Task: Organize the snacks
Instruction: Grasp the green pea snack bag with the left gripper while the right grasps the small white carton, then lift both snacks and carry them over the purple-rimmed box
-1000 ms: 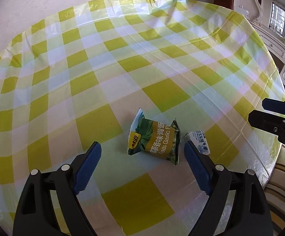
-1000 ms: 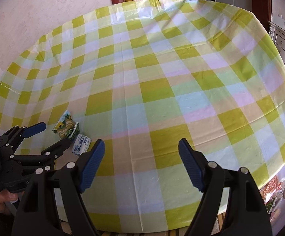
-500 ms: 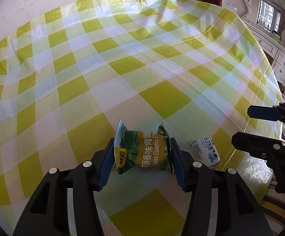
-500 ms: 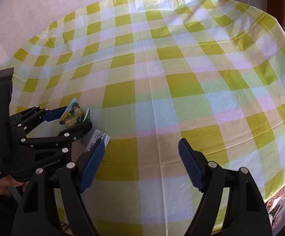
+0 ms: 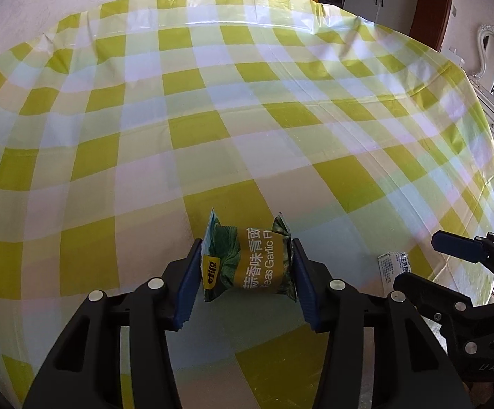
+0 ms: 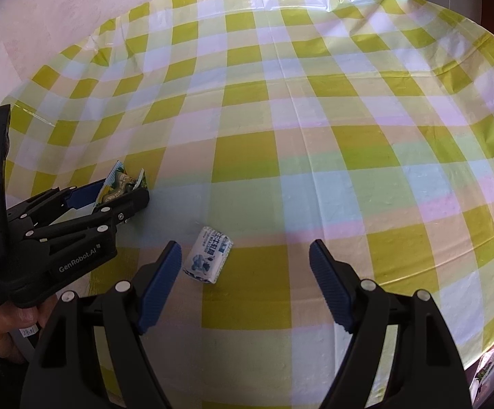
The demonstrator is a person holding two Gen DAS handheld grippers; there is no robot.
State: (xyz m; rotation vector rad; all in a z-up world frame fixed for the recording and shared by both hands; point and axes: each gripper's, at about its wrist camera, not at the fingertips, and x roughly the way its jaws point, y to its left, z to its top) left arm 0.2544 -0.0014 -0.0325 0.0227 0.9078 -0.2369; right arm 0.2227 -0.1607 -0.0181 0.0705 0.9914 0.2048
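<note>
My left claw (image 5: 247, 274) has just been closing and now has its blue pads pressed against both ends of the green pea snack packet (image 5: 248, 260), which sits crumpled between them; from the right wrist view I see the same claw (image 6: 124, 192) with the packet (image 6: 122, 184) poking out past its tips. Whether the packet is lifted clear of the worktop (image 5: 212, 119) I cannot tell. My right claw (image 6: 245, 269) stands wide apart and grips nothing. The small white and blue packet (image 6: 207, 254) lies flat on the yellow checked cloth between its fingers, nearer the left one and touching neither. In the left wrist view that white packet (image 5: 395, 266) lies beside the right claw (image 5: 427, 262), partly hidden by it.
</note>
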